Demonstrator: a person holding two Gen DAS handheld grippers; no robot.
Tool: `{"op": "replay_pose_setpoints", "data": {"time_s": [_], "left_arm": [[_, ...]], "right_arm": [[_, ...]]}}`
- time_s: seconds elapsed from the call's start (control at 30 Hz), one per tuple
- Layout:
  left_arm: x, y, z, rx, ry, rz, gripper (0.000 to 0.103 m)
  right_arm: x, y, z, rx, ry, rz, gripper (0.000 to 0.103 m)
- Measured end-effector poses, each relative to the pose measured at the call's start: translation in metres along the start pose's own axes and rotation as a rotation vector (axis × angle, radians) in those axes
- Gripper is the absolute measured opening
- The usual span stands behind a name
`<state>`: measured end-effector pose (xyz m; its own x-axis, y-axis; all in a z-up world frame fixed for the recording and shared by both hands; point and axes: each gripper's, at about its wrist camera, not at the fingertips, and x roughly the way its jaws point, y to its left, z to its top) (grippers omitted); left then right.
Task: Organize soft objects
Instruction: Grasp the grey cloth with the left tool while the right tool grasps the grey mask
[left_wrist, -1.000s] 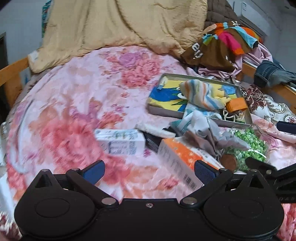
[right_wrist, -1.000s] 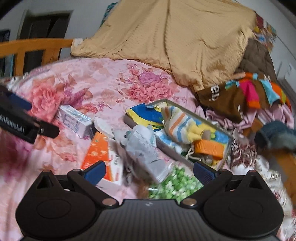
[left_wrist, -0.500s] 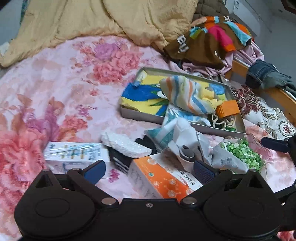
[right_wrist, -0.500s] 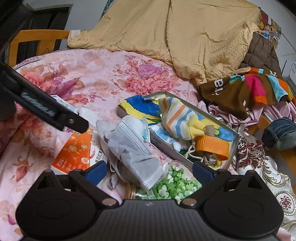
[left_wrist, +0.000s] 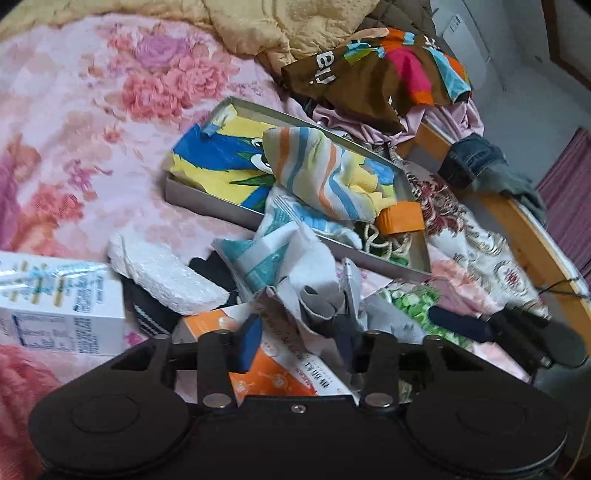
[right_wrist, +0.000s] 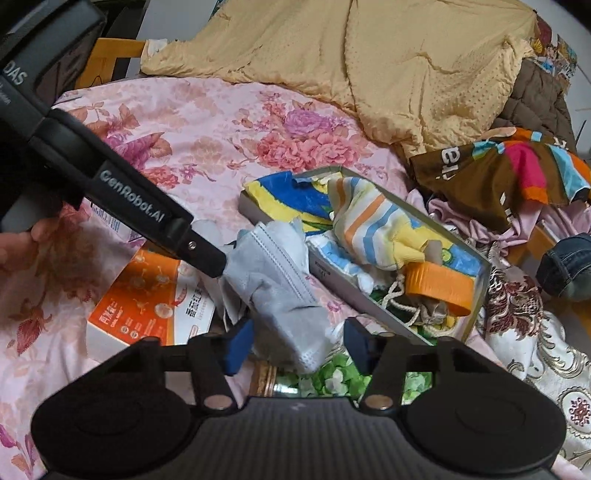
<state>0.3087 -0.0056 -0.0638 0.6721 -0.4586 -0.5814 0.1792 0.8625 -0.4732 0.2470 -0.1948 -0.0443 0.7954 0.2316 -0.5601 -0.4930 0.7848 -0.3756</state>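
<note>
Floral bedspread (right_wrist: 207, 122) carries the grey face mask (right_wrist: 280, 280), its length running between both closing hand-held grippers: left hand-held gripper (left_wrist: 295, 341) at one end, right hand-held gripper (right_wrist: 295, 345) nearing the other, neither pinching yet.

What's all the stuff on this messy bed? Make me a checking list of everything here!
Surface: bed with a pink flowered sheet.
Job's things: crumpled grey face mask by the tray; striped cloth inside the shallow tray.
Clutter: orange box, white carton, white foam piece, orange tape roll, green bits under clear plastic.
Grippers: left gripper and right gripper are both closing, mask between the jaws; whether the pads press cannot be told.
Cables: thin cord at the bed frame.
Surroundings: tan blanket, brown colourful garment, denim, wooden frame.
</note>
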Motion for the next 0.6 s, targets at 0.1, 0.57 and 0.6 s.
{"op": "replay_pose_setpoints", "data": {"time_s": [0.1, 0.57, 0.6], "left_arm": [[0.003, 0.005, 0.002, -0.034, 0.007, -0.033, 0.025], [-0.016, -0.007, 0.008, -0.012, -0.063, -0.012, 0.000], [-0.020, -0.008, 0.009, -0.010, -0.076, -0.009, 0.000]], "right_arm": [[0.003, 0.001, 0.000, 0.007, 0.008, 0.010, 0.041], [-0.009, -0.009, 0.005, 0.091, -0.034, 0.012, 0.005], [-0.012, -0.010, 0.006, 0.097, -0.046, 0.004, 0.005]]}}
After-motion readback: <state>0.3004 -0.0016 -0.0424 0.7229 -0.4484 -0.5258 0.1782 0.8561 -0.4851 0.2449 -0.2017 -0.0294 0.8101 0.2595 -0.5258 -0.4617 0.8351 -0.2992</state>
